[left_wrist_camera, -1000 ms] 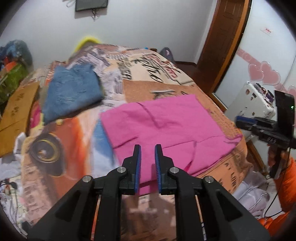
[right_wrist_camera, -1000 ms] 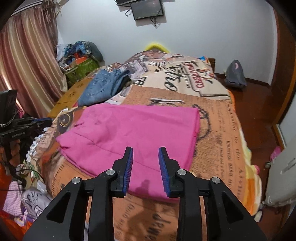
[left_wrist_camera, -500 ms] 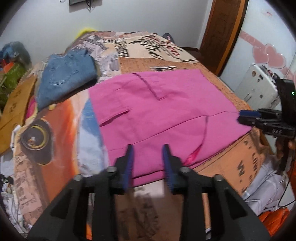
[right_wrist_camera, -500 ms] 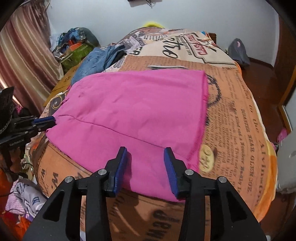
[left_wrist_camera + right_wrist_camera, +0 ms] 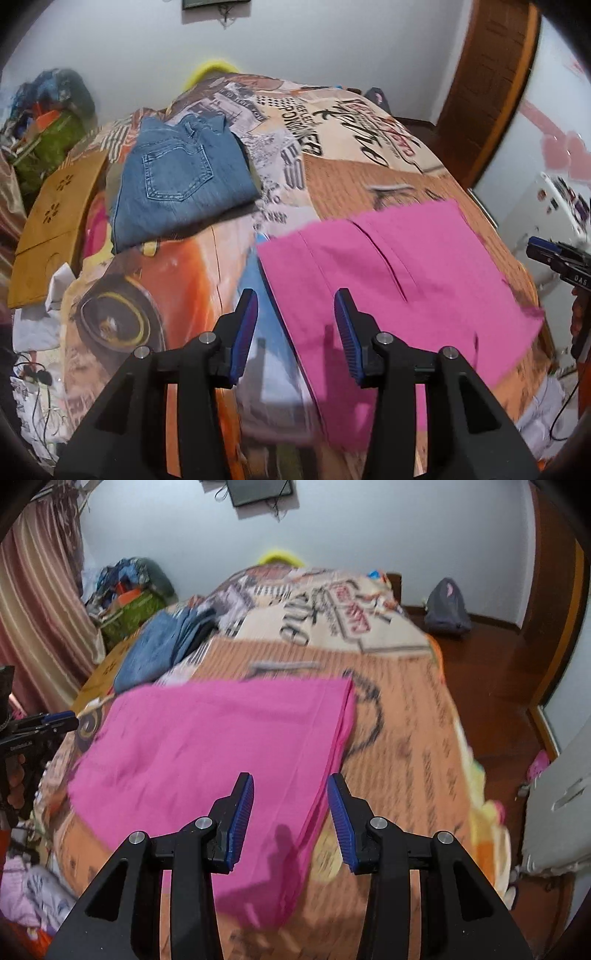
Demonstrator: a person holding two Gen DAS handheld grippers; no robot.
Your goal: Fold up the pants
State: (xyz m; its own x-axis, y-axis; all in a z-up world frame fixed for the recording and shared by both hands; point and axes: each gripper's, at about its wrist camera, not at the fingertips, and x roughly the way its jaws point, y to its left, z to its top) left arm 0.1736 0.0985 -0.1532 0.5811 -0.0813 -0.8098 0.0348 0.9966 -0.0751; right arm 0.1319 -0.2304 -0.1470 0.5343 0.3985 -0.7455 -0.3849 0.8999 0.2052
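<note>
1. Left gripper (image 5: 295, 332) hovers over the left edge of the pink pants (image 5: 399, 280), jaws opening, nothing between the pads; likely lining up to pinch that edge.
2. Pants lie flat, already folded, on the bed (image 5: 177, 280), jeans (image 5: 177, 184) set aside behind.
3. Right gripper (image 5: 290, 818) empty, parted, above the right near corner.

One pink pants (image 5: 399, 273); one folded jeans (image 5: 181, 181); two grippers (image 5: 295, 332).
</note>
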